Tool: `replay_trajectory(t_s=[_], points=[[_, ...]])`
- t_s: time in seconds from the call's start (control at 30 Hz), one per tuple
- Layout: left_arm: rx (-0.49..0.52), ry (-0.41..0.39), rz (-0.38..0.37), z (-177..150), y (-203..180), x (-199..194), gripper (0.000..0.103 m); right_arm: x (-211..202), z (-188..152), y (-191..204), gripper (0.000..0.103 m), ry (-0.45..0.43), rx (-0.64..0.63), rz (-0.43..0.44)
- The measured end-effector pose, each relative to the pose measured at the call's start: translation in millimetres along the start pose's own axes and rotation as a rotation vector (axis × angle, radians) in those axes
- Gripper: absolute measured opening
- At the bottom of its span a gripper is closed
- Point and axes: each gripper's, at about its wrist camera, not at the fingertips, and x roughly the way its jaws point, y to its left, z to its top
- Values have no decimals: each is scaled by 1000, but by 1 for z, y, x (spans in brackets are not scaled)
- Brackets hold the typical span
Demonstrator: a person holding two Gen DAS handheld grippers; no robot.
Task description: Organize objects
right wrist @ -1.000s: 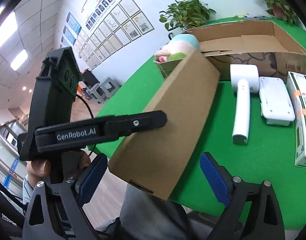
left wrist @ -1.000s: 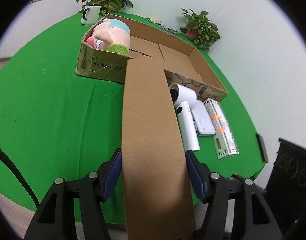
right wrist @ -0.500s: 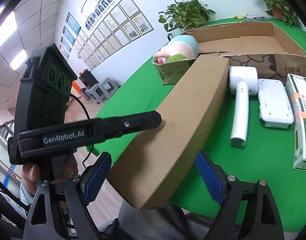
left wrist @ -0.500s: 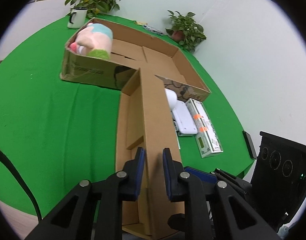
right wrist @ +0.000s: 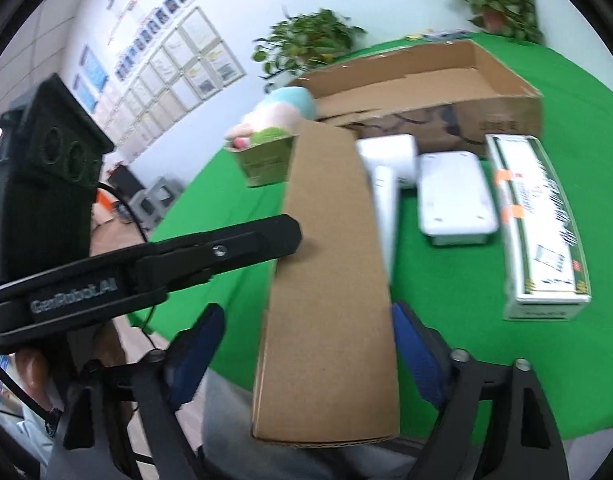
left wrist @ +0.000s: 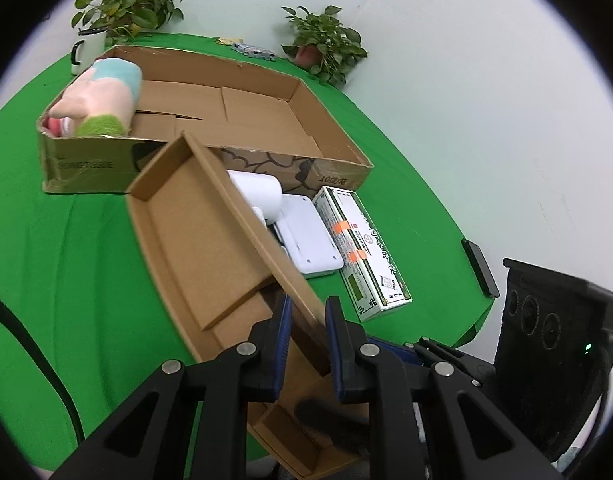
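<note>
1. The left gripper (left wrist: 308,344) has its fingers nearly together, pinching one side wall of the narrow cardboard tray (left wrist: 202,240) above the green tabletop (left wrist: 66,240).
2. The right gripper (right wrist: 306,356) has just been closing; its fingers straddle the tray's underside, with a gap on the left.

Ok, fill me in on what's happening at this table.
A person is sorting things on a green table with two hand-held grippers. The left hand-held gripper is clamped on one side wall of a long, narrow cardboard box, tipped so its open inside shows. The right hand-held gripper straddles the same box's near end and has just been closing. A hair dryer, a white device and a carton lie beside a big box with a plush toy inside.
</note>
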Motion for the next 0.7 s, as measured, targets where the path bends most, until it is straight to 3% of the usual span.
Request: replay_trajectory(t_s=[0.07,0.17,0.23,0.37,0.5,0.53,0.6,0.7], points=[[5,-1,-2,1,0,1,16,2,1,-9,58,9,7,-50],[0,-8,-5,-1,3,-2,16,10,2,-18,57,17,65,12],[-3,-22,37,-2,6,-9,16,13,1,-20,57,15,82,26],[-39,-68,114,-5,25,-32,16,26,-3,-28,57,57,195,132],[-55,-89,201,-9,46,-50,17,59,-11,-19,59,173,228,237],[-61,-86,219,-10,51,-51,17,65,-12,-17,59,189,228,233],[-75,-76,262,-13,62,-53,29,68,-13,-12,61,192,224,206],[-90,-49,271,-18,72,-47,41,47,-6,-2,64,79,139,74]])
